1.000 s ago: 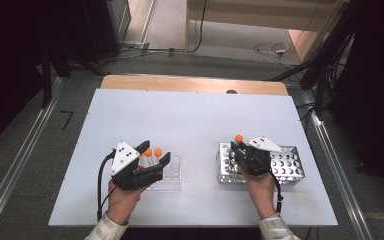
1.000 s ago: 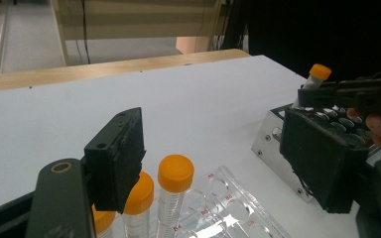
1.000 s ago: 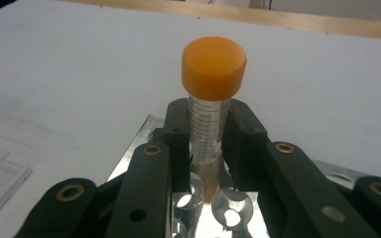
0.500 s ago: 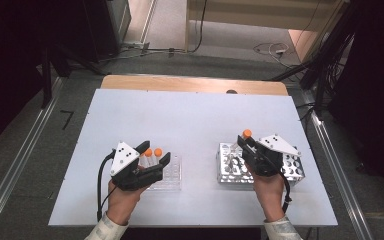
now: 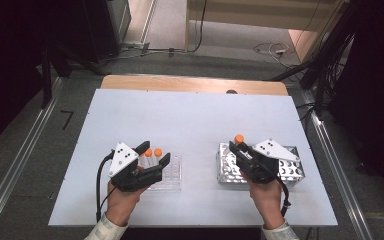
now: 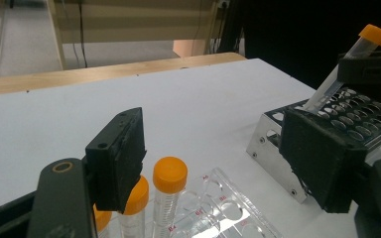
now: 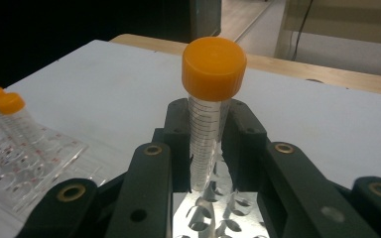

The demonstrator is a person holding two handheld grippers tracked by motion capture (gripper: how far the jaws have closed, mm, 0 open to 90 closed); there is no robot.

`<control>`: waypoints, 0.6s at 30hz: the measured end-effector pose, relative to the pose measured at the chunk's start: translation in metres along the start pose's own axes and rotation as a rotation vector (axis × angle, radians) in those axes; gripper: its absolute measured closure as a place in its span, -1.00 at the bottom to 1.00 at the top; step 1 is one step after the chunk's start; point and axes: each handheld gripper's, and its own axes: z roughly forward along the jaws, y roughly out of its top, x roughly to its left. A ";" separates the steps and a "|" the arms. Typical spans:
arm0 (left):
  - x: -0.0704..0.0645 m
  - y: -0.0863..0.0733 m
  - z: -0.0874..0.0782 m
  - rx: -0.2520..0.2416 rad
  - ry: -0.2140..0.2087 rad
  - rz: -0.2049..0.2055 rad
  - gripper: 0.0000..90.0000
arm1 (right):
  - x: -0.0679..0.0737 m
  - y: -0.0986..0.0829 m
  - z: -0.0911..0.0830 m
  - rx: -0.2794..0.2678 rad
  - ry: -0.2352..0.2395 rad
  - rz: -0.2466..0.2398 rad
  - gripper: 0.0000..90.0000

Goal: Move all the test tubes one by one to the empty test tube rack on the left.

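I count two racks on the table: a clear plastic rack at my left and a perforated metal rack at my right, well apart from each other. Three orange-capped tubes stand in the clear rack at its far left corner; in the right gripper view I see their caps in a row. A fourth tube is gripped between my right tongs, closed on its clear body below the orange cap, with its tip just above the holes of the metal rack's near left corner. In the left gripper view that tube leans. My left tongs are spread wide and empty, one jaw on each side of the standing tubes, touching none that I can tell. The far half of the table is bare white surface, so there is open room ahead. The wooden edge runs along the far side. Nothing lies between the two racks.
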 end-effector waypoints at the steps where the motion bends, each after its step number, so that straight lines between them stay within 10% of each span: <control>1: 0.000 0.000 0.000 0.001 -0.002 0.001 -0.42 | 0.004 -0.001 0.001 0.005 0.006 -0.008 0.60; 18: -0.012 0.002 -0.001 0.004 -0.048 0.022 -0.43 | 0.044 -0.010 0.005 0.060 0.119 -0.105 0.60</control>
